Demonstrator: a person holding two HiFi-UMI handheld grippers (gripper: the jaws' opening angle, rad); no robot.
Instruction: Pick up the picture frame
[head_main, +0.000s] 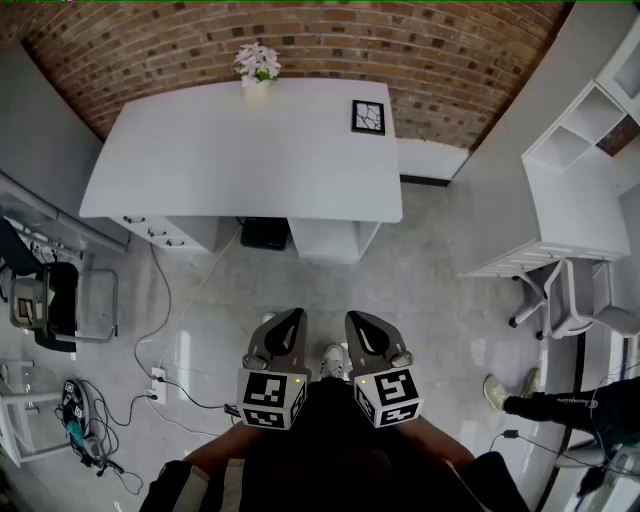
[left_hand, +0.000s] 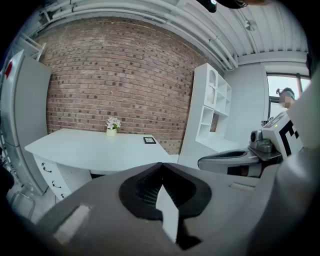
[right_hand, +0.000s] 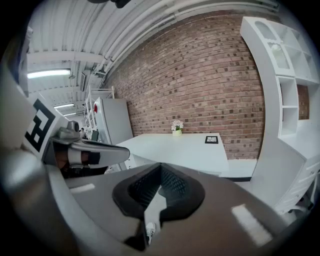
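Approach was the step in hand, and by the look of it barely begun. The person stood on the grey floor (head_main: 430, 260) well back from the white desk (head_main: 200, 160), both grippers held low in front of the body, side by side and tipped a little downward. The left gripper (head_main: 297, 316) had its jaws pressed together with nothing between them, as its own view showed, and the right gripper (head_main: 351, 318) was the same, pads met and empty. The picture frame (head_main: 368, 117) sat at the far right corner of the desk top, close to the brick wall (head_main: 450, 60) and well apart from the small vase of flowers (head_main: 257, 66) at the middle of the far edge. Whether it lay flat or leaned on a stand could not be told from this far off. The next move probably called for walking up to the desk's right side, since the frame sat deep on the top. One gripper's jaws would have to be spread before reaching in — likely the right, being nearer that corner — and then closed over one edge of the frame, not its face.
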